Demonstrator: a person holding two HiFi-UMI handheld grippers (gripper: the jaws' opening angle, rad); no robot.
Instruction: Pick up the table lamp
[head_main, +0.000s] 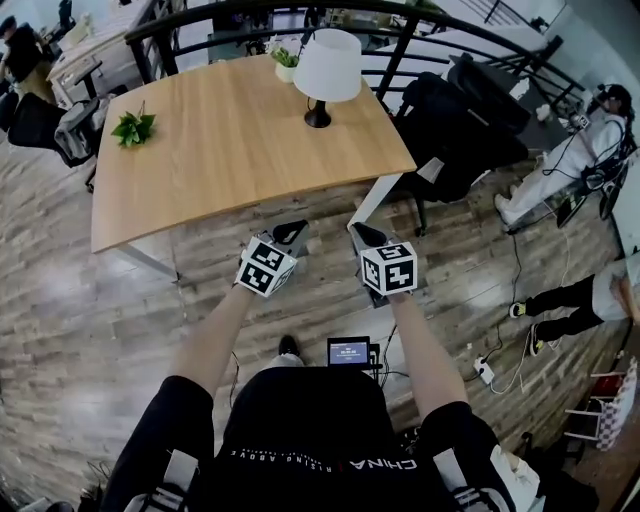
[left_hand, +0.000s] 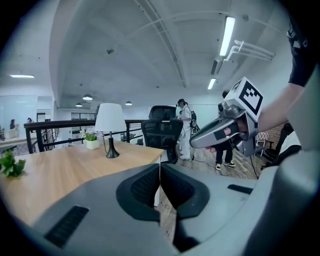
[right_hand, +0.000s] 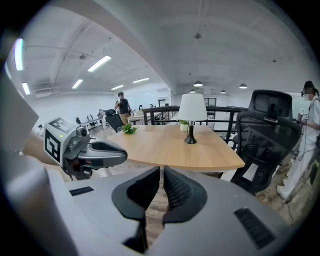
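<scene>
Standing a little back from the wooden counter with both grippers held out side by side over the plank floor. My left gripper has its jaws pressed together with nothing between them. Same deal on my right gripper: jaws together, empty. Both point toward the counter's near edge and neither touches it.

The table lamp is way over on the far right part of the counter, well apart from either gripper. It's upright, with a white shade on a thin black stem and a round black base. Just beside it, by the far edge, sits a small potted plant in a white pot. A leafy green sprig lies toward the left side. A black office chair is parked off the counter's right end, and a black railing curves around behind.

Writing-wise, my shirt says "CHINA" in white, upside down from the head view. There's a smaller line next to it that I can't really make out. The cube on each gripper only has black-and-white square markers, no words. A little lit screen sits down by my feet, print too small to read.
</scene>
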